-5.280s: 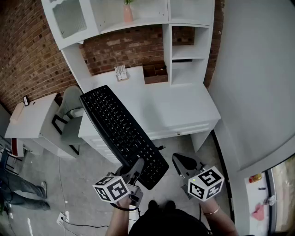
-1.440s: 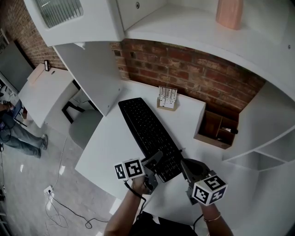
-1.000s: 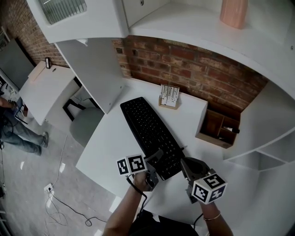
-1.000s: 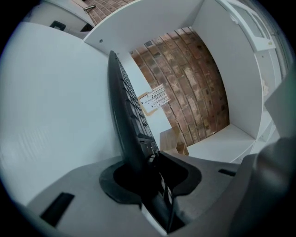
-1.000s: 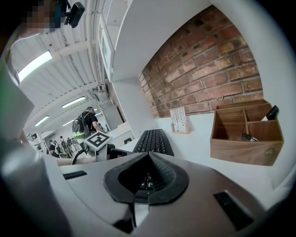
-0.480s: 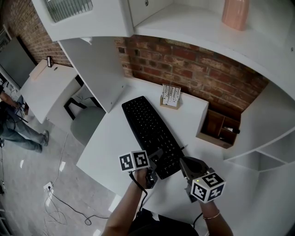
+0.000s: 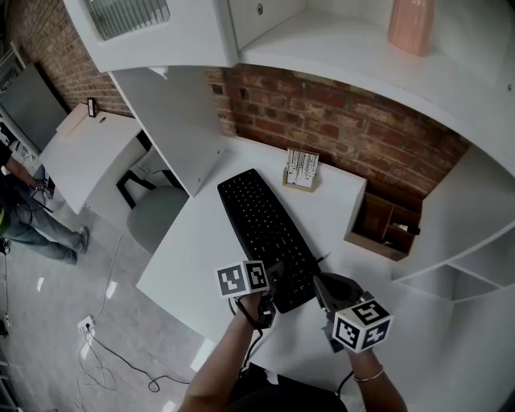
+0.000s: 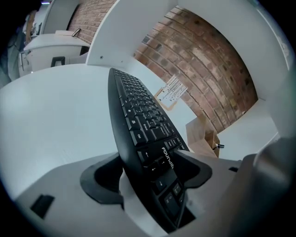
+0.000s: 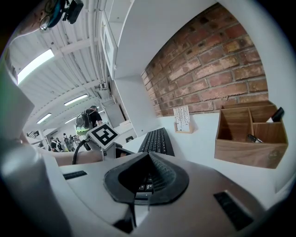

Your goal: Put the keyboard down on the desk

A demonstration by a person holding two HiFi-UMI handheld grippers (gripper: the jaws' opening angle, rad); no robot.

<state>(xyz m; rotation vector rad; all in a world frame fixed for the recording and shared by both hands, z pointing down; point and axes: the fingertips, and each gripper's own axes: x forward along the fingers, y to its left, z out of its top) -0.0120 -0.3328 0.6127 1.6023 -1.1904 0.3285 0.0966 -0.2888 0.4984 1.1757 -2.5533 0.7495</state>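
A black keyboard (image 7: 264, 233) lies flat on the white desk (image 7: 201, 249), running diagonally from the brick wall towards me. My left gripper (image 7: 272, 282) is at its near end. In the left gripper view the keyboard (image 8: 138, 115) still passes between that gripper's (image 8: 148, 173) jaws, which are opening and stand wide. My right gripper (image 7: 323, 283) hovers just right of the keyboard's near corner. Its (image 9: 148, 159) pads meet with nothing gripped, and the keyboard (image 9: 157, 138) lies beyond them.
A small card stand (image 7: 301, 169) sits by the brick wall, and a wooden organiser (image 7: 382, 227) stands at the right. Shelves overhang the desk, with a pink vase (image 7: 410, 24) on top. A grey chair (image 7: 153, 217) and a side table (image 7: 88, 149) are to the left.
Five seconds ago the keyboard was held in the air before the desk; now it rests on it. Over the last second the left gripper's jaws have spread apart around its near end.
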